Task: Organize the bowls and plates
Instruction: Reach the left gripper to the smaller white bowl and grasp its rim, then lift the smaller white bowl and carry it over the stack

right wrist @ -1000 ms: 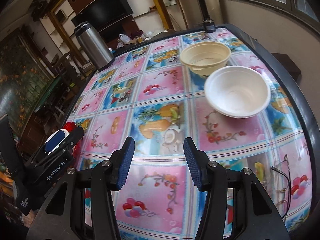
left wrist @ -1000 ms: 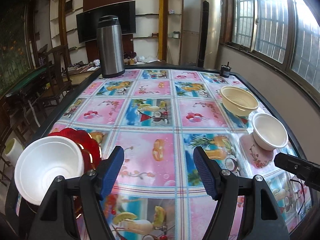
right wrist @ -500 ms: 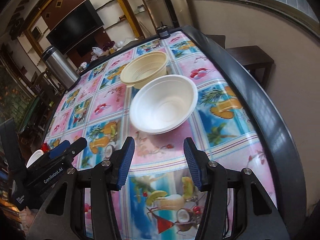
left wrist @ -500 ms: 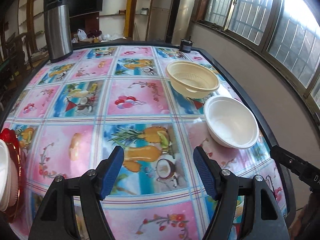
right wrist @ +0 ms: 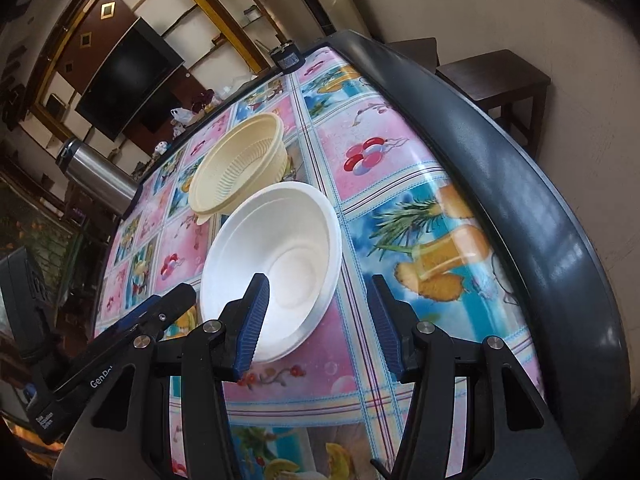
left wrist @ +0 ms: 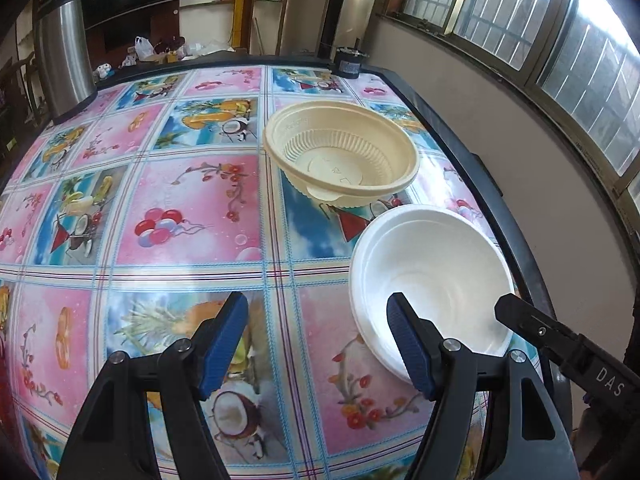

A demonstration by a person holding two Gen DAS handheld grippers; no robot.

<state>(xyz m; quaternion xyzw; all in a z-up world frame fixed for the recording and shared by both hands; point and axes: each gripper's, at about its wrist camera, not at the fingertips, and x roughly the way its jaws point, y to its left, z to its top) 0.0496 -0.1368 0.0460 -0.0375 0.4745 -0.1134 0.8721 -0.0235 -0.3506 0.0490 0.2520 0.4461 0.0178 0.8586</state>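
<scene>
A white foam bowl (left wrist: 432,276) sits upright near the table's right edge; it also shows in the right wrist view (right wrist: 276,256). A cream ribbed plastic bowl (left wrist: 340,152) stands just behind it, also in the right wrist view (right wrist: 240,168). My left gripper (left wrist: 316,344) is open and empty, its right finger over the white bowl's near left rim. My right gripper (right wrist: 316,320) is open and empty, its left finger in front of the white bowl's near rim. The right gripper's tip shows at the left view's right edge (left wrist: 532,328).
The table (left wrist: 180,208) has a colourful patterned cloth and a dark padded rim (right wrist: 540,200). A steel thermos (left wrist: 64,48) stands at the far left corner. A small dark object (left wrist: 348,64) sits at the far edge. A wall with windows runs close on the right.
Both grippers moved right and closer to the white bowl, which now sits at their fingertips. The red plate and other white bowl have left the left view. Both stay open.
</scene>
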